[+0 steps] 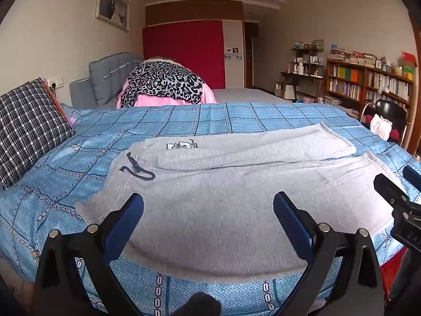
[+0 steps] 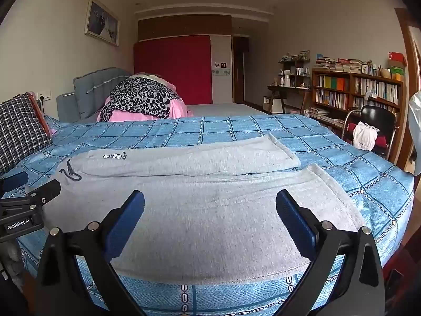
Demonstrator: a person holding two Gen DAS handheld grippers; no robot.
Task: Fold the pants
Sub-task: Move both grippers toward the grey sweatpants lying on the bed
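Both hand-held grippers, left (image 1: 208, 210) and right (image 2: 210, 210), tilted downward, jaws wide, empty, above pants (image 1: 236, 184).

The print on the pants (image 1: 181, 146) is too small to be read; the checked pillow (image 1: 29, 129) is cut off at the left edge.

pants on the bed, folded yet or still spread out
Spread out, not folded. The grey pants lie flat on the blue bedspread, both legs side by side at full length, drawstring showing at the waist.
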